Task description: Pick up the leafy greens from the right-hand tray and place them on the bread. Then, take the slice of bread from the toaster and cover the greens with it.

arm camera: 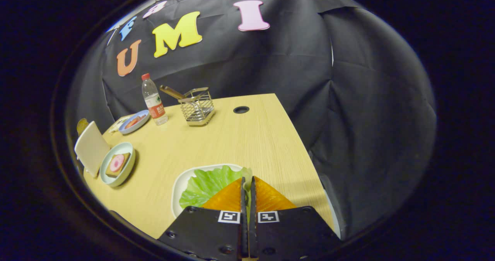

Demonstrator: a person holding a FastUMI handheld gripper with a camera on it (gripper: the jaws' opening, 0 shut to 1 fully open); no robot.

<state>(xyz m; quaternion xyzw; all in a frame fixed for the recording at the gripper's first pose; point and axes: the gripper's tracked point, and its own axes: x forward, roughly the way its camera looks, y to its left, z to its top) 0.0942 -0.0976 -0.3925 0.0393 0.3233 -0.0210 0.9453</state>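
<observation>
Greens nipped, nothing delivered yet

The gripper (pixel 248 181) is closed narrow on the leafy greens' (pixel 205 183) edge over their tray (pixel 178 187); the bread (pixel 117 163) on its plate, well apart, is uncovered; toaster slice (pixel 91 148) untouched.

Light wooden table (pixel 247 137), black draped cloth wall (pixel 348 98), dim light

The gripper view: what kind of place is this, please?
Probably a staged recording booth, not a real kitchen: black cloth wall, a wooden table with food props, and the gripper closed on the leafy greens.
</observation>
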